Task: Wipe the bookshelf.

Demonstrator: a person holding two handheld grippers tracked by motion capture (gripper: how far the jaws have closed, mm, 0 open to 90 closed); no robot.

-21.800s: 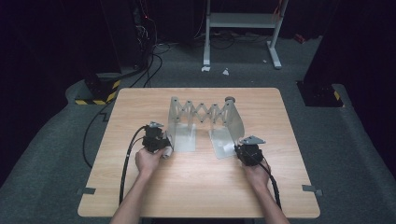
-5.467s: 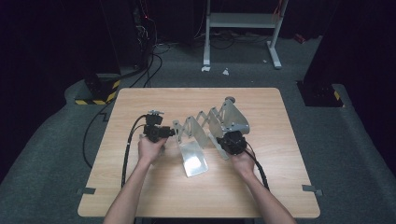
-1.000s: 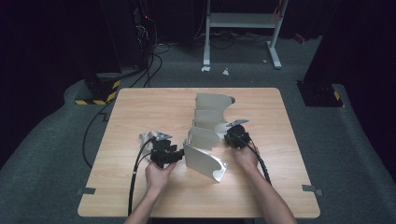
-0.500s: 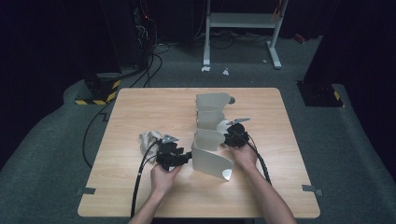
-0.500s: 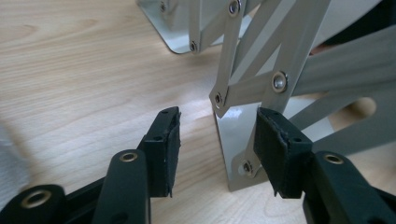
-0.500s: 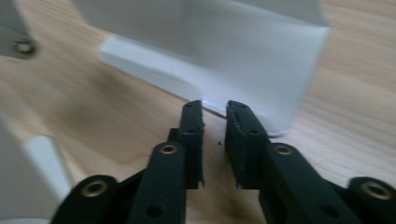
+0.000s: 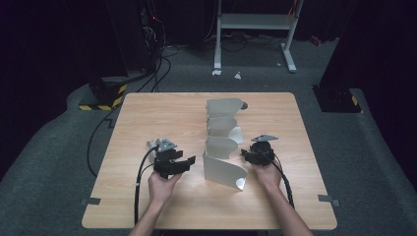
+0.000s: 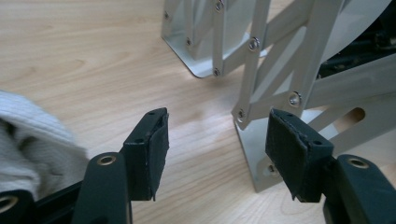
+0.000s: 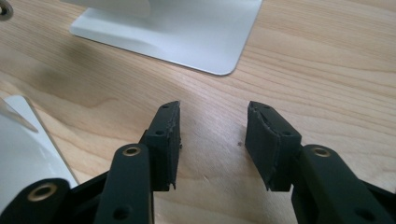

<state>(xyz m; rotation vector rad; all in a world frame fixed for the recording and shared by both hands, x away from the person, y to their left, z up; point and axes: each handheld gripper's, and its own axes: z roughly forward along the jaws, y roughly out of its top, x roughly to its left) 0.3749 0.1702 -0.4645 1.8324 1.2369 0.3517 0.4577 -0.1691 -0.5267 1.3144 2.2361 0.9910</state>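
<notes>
Folding metal rack (image 7: 223, 147) stands on the wooden surface (image 7: 147, 113), pushed together into a tight stack of silver panels running from the far middle of the surface toward the person. Nearest panel is the largest, curved, standing upright.

Left tool (image 7: 183, 164) sits just left of the rack's near panel, apart from it, held in the left hand (image 7: 162, 186). Its jaws have just been opening and are spread with nothing between them. In the left gripper view the left tool (image 8: 217, 144) shows bare wood in the gap; the rack's scissor struts and riveted panel feet (image 8: 261, 93) rise just beyond the right pad, close but not pinched. A white cloth (image 8: 28, 140) lies at the left edge of that view, beside the left pad.

Right tool (image 7: 247, 156) is just right of the rack's near panel, held in the right hand (image 7: 268, 174), with a grey plate on top. Jaws have just been opening and stand wide, empty. In the right gripper view the right tool (image 9: 212, 140) frames bare wood; a flat rack foot (image 9: 187, 32) lies ahead, apart from the pads, and another panel edge (image 9: 28, 144) sits at lower left.

Black cable (image 7: 140, 182) trails from the left tool toward the near edge of the surface.
</notes>
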